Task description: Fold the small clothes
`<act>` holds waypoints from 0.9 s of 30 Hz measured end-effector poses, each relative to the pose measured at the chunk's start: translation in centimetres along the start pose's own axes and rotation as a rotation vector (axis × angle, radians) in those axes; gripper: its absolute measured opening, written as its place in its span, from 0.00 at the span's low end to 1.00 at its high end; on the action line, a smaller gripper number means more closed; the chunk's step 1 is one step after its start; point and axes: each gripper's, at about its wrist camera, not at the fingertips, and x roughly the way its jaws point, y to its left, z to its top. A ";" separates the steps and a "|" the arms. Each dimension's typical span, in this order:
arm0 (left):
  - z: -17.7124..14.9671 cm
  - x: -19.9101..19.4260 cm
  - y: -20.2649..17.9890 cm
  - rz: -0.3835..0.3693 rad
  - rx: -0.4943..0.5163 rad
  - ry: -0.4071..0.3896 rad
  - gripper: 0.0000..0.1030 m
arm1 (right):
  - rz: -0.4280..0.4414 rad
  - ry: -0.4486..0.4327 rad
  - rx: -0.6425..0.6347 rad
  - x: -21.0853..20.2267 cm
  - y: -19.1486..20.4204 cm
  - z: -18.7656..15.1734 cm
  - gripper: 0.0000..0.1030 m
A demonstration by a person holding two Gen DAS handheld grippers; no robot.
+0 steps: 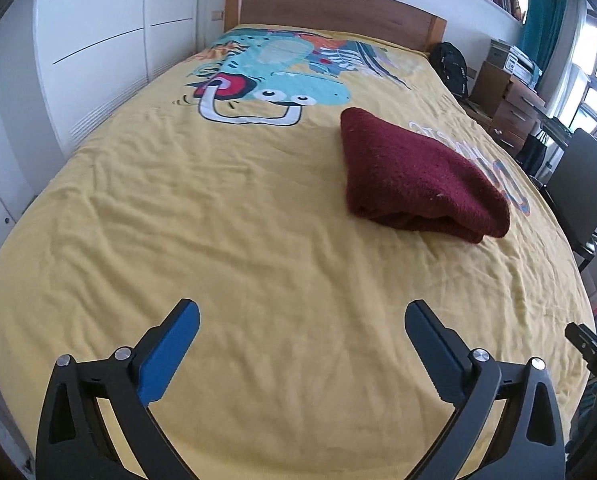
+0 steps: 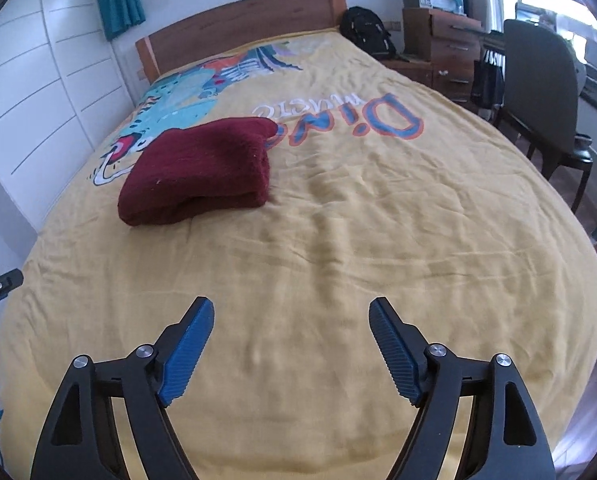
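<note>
the maroon knitted garment (image 1: pixel 418 178) lies folded into a thick, compact bundle on the yellow bedspread (image 1: pixel 234 248), about midway along the bed and towards its right-hand edge in the left wrist view. in the right wrist view the same bundle (image 2: pixel 202 170) sits left of centre, partly covering the dinosaur print (image 2: pixel 178 108) and just beside the printed lettering (image 2: pixel 338 116). what kind of garment it is cannot be made out – only stacked layers show at its near edge.

the left gripper (image 1: pixel 301 346) hangs above the bare near end of the bedspread, jaws spread wide, nothing between them. the right gripper (image 2: pixel 291 340) is likewise released and empty, over wrinkled yellow cloth, well apart from the garment. both grippers are cut off at the lower frame edge; no hand holding them shows.

a black fragment of the right gripper's body enters the left wrist view at its right margin, clipped and blurred. the wooden headboard (image 1: pixel 338 8) closes the far end; beyond the bed's right edge a black backpack (image 2: pixel 366 32), a wooden drawer unit (image 2: pixel 446 48) and a dark chair (image 2: pixel 538 80) stand – all distorted by the lens.
</note>
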 end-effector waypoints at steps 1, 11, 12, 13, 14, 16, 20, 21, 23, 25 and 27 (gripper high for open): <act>-0.3 -0.1 0.3 0.002 -0.002 -0.001 0.99 | -0.005 -0.006 -0.003 -0.4 0.1 -0.2 0.82; -2.5 -1.2 1.4 0.022 -0.015 -0.001 0.99 | -0.037 -0.053 -0.027 -2.0 0.8 -1.1 0.99; -2.6 -1.3 1.4 0.023 -0.012 -0.002 0.99 | -0.038 -0.053 -0.031 -2.1 0.9 -1.2 0.99; -2.8 -1.4 1.4 0.023 -0.010 -0.003 0.99 | -0.038 -0.053 -0.034 -2.1 0.9 -1.3 0.99; -2.9 -1.5 1.3 0.024 -0.004 -0.006 0.99 | -0.039 -0.054 -0.036 -2.1 1.0 -1.3 0.99; -3.1 -1.6 1.3 0.025 0.005 -0.011 0.99 | -0.043 -0.059 -0.040 -2.3 1.0 -1.5 0.99; -3.4 -1.8 0.9 0.031 0.018 -0.025 0.99 | -0.054 -0.073 -0.049 -2.6 1.0 -1.8 0.99; -3.5 -1.8 0.8 0.035 0.021 -0.028 0.99 | -0.056 -0.075 -0.051 -2.6 1.0 -1.9 0.99; -3.7 -1.9 0.5 0.038 0.029 -0.031 0.99 | -0.055 -0.083 -0.052 -2.8 0.9 -2.0 0.99; -3.9 -2.0 0.2 0.039 0.039 -0.034 0.99 | -0.055 -0.089 -0.054 -3.0 0.8 -2.1 0.99; -4.0 -2.1 -0.2 0.032 0.043 -0.039 0.99 | -0.056 -0.093 -0.056 -3.2 0.7 -2.1 0.99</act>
